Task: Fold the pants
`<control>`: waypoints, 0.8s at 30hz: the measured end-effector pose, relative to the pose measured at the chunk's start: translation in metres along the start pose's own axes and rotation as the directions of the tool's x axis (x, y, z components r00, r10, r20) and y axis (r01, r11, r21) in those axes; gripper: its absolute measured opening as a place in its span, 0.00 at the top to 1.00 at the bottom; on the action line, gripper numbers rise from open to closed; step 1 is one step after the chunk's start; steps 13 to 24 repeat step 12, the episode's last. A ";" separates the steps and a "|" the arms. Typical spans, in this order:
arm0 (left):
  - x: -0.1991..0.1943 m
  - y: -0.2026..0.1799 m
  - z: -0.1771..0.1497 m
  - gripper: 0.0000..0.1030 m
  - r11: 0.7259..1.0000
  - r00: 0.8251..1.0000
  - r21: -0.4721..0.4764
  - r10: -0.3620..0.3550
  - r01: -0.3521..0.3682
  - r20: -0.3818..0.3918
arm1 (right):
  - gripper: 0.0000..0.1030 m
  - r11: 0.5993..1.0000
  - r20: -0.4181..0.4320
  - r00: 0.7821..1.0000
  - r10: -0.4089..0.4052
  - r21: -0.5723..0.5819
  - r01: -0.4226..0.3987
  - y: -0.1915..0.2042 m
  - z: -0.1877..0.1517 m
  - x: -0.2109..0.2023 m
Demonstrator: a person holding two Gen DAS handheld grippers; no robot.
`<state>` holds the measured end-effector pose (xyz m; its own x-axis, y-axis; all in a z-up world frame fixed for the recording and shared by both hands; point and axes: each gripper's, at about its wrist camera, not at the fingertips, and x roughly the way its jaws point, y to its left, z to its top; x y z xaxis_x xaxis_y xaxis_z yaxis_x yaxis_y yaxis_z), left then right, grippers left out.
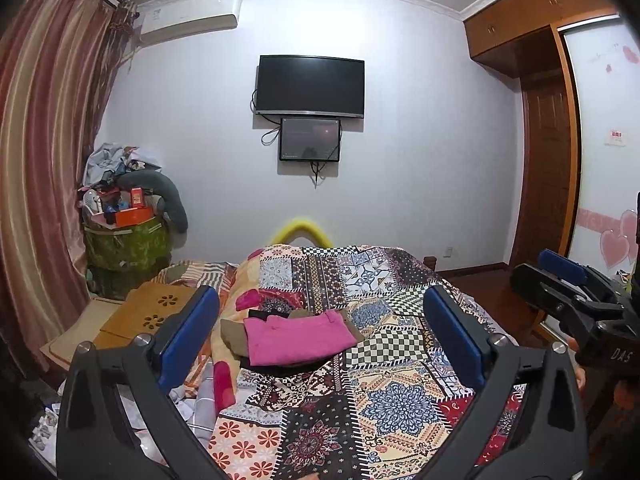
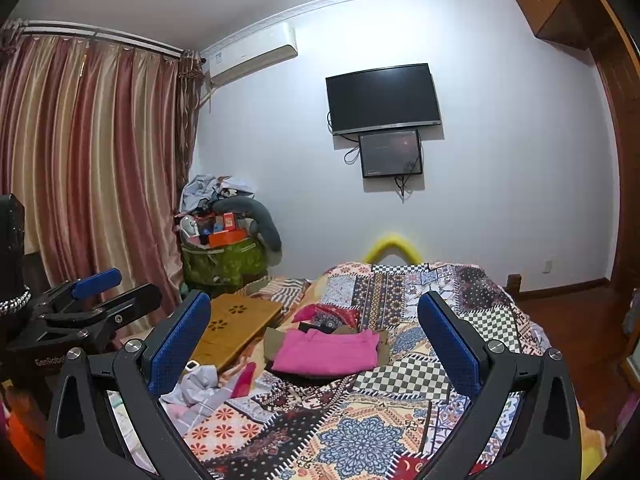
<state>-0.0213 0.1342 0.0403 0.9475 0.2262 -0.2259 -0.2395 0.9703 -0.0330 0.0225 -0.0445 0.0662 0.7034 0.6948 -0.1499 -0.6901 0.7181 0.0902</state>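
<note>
Folded pink pants lie on top of a small stack of folded brown and dark clothes on the patchwork bedspread; the right wrist view shows the same pink pants. My left gripper is raised above the bed, well short of the stack, open and holding nothing. My right gripper hovers likewise, open and holding nothing. The right gripper appears at the right edge of the left wrist view, and the left gripper at the left edge of the right wrist view.
A wooden lap tray lies left of the stack. Crumpled light clothing and a pink item sit near the bed's left edge. A cluttered green bin, curtains, wall screens and a wardrobe surround the bed.
</note>
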 end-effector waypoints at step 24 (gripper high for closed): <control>0.008 0.004 -0.001 0.00 1.000 0.999 -0.005 -0.023 0.023 -0.028 | 0.00 1.000 -0.016 1.000 -0.005 0.002 0.005 -0.003 -0.002 0.005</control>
